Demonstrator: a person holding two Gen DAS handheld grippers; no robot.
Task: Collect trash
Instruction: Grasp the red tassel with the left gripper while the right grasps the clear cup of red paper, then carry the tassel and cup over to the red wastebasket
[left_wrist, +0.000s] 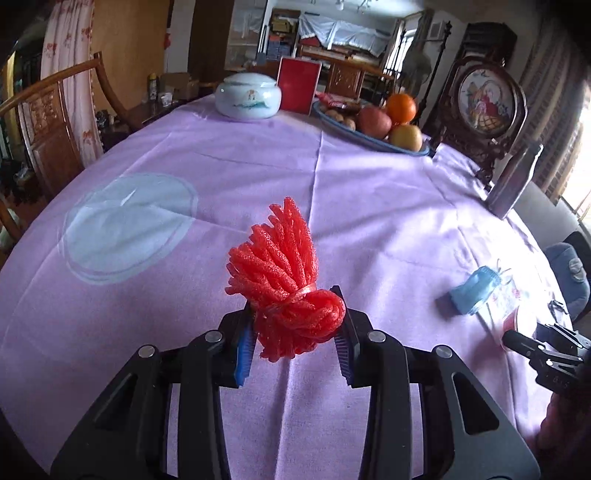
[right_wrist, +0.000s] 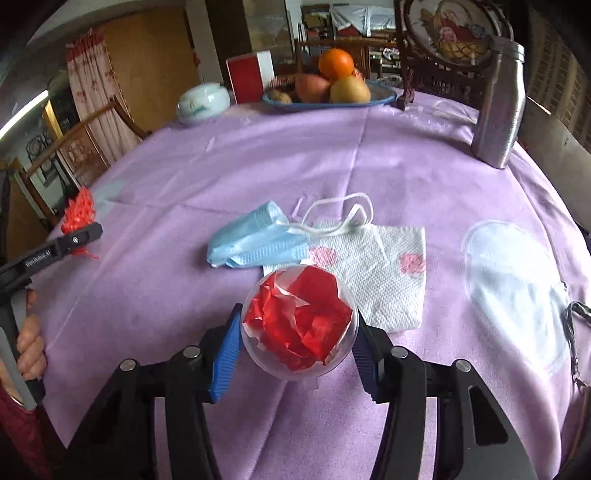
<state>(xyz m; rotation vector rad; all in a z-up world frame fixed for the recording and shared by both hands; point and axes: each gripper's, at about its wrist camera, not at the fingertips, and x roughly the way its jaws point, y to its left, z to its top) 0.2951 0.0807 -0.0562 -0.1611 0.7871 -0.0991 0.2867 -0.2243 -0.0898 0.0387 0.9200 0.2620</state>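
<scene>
Table (right_wrist: 388, 155) under a lilac cloth carries the trash items. Left gripper (left_wrist: 297, 325) is closed on a red foam fruit net (left_wrist: 284, 273), its blue pads pressing the knotted end from both sides; the net stands clear above the cloth. Right gripper (right_wrist: 297, 332) is clamped around a clear plastic cup (right_wrist: 299, 325) stuffed with crumpled red paper (right_wrist: 299, 317), held just above the cloth. A blue face mask (right_wrist: 255, 236) lies beyond the cup, partly overlapping a white paper napkin (right_wrist: 384, 266). A fruit dish (right_wrist: 332, 99) and steel flask (right_wrist: 498, 99) stand at the far side.
</scene>
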